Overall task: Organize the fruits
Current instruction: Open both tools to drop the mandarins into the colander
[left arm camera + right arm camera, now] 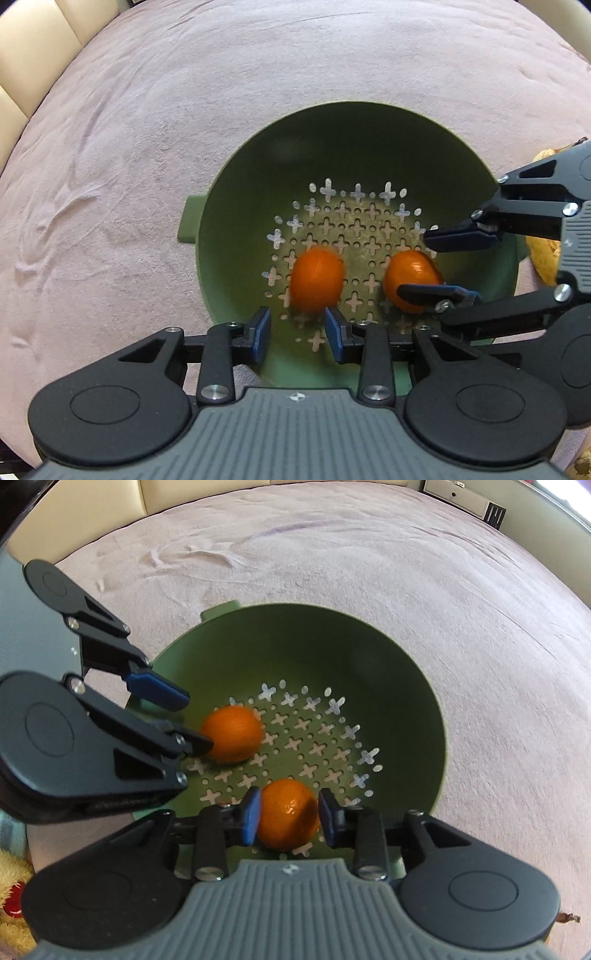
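A green colander bowl (pixel 332 147) (pixel 388 672) with cross-shaped holes sits on a pink cloth. Two oranges lie in it. My left gripper (pixel 297 328) (pixel 184 720) is open above the bowl's near rim, with the first orange (pixel 316 282) (pixel 232 734) just beyond its fingertips and blurred. My right gripper (pixel 288 816) (pixel 424 264) is open inside the bowl, its blue pads (pixel 251 814) on either side of the second orange (pixel 290 814) (pixel 410 273), with a small gap on the right side.
The pink cloth (pixel 147 184) covers the whole surface around the bowl. A yellowish fruit (pixel 543 262) lies beyond the bowl's right rim, partly hidden by the right gripper. A yellow plush item (pixel 11 897) is at the left edge. Cream cushions (pixel 37 37) border the cloth.
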### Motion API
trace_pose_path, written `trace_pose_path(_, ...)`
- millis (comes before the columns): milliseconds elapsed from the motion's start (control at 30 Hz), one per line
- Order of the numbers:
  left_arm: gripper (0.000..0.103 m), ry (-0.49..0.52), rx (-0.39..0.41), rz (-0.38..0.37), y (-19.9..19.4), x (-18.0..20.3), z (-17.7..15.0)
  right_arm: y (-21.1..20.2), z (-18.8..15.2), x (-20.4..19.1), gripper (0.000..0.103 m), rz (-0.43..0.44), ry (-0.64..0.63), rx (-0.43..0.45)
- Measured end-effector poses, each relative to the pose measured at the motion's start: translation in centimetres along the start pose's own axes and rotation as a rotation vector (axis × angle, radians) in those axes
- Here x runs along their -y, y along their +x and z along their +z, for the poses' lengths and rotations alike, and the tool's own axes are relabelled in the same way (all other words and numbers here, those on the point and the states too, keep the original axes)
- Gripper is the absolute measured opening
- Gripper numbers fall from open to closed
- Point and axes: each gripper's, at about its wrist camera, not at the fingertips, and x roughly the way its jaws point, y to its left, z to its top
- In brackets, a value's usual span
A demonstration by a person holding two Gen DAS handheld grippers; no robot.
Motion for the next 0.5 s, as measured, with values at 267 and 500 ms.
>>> trace_pose_path(267, 0.052, 0.013, 0.015, 0.017, -0.6, 0.2, 0.1, -1.2, -0.4, -0.1, 0.039, -0.021, 0.022, 0.02)
trace_pose_path(500, 0.066, 0.04, 0.055, 0.047, -1.8, 0.6, 0.1, -2.9, -0.8, -0.2, 0.049, -0.052, 0.053, 0.055)
